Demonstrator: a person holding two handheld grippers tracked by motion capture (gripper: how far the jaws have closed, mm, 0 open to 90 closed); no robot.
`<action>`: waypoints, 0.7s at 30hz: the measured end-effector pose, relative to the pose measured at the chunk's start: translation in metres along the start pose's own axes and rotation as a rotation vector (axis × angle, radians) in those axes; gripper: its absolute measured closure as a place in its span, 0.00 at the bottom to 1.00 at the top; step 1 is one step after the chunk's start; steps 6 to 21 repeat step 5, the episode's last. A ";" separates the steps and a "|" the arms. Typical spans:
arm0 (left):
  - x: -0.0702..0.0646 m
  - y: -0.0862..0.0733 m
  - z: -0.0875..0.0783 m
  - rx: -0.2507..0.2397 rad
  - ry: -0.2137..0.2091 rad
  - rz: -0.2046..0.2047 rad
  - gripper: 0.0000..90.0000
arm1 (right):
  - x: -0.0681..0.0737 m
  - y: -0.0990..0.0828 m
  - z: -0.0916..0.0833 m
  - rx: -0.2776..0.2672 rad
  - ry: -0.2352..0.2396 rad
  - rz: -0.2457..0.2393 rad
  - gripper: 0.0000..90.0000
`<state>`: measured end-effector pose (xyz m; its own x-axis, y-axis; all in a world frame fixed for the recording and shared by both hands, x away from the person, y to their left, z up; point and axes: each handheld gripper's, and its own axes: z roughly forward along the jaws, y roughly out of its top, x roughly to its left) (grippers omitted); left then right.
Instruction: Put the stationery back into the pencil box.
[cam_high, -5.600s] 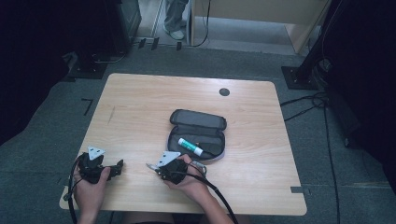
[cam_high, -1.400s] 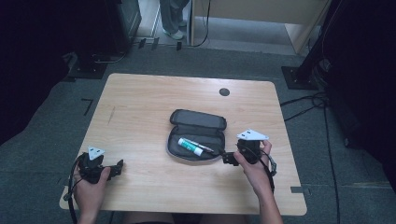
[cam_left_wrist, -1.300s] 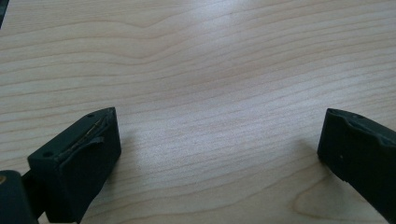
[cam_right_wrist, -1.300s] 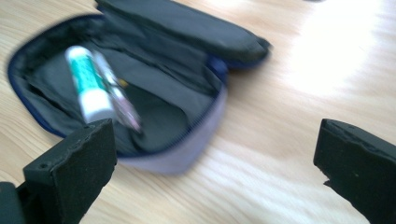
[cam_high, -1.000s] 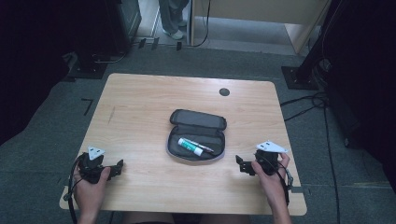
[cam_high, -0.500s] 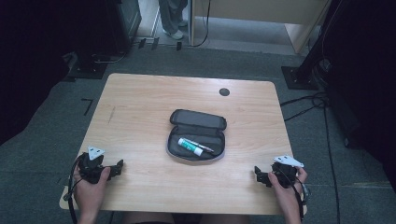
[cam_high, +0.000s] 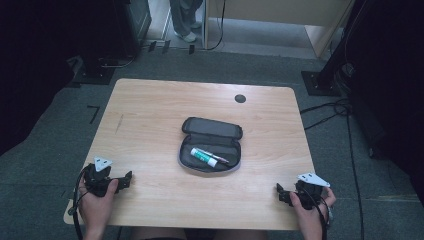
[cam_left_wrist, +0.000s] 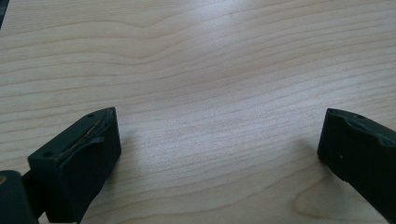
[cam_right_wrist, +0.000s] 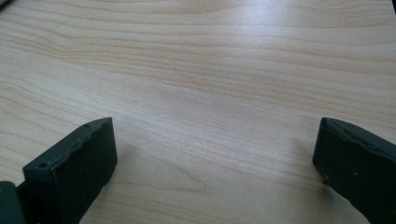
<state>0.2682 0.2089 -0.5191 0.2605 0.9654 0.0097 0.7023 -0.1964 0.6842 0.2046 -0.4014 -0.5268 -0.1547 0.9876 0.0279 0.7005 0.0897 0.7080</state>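
The pencil case (cam_high: 210, 145) lies open at the middle of the table (cam_high: 150, 115), well apart from both grippers. The left gripper (cam_high: 126, 180) has its jaws wide apart over bare wood at the near left corner. The right gripper (cam_high: 281, 194) also has its jaws wide apart, at the near right corner. Inside the case lie a glue stick (cam_high: 203, 157) and a pen (cam_high: 217, 156).

Each black claw (cam_high: 127, 179) carries a grey three-cornered plate and black cable.
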 end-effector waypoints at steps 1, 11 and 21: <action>0.000 0.000 0.000 0.000 0.000 0.000 0.00 | 0.000 0.000 0.000 -0.001 0.000 -0.001 0.00; 0.000 0.000 0.000 -0.001 0.001 -0.002 0.00 | 0.001 0.000 0.000 0.000 -0.001 0.003 0.00; 0.000 0.000 0.000 -0.001 0.001 -0.002 0.00 | 0.001 0.000 0.000 0.000 -0.001 0.003 0.00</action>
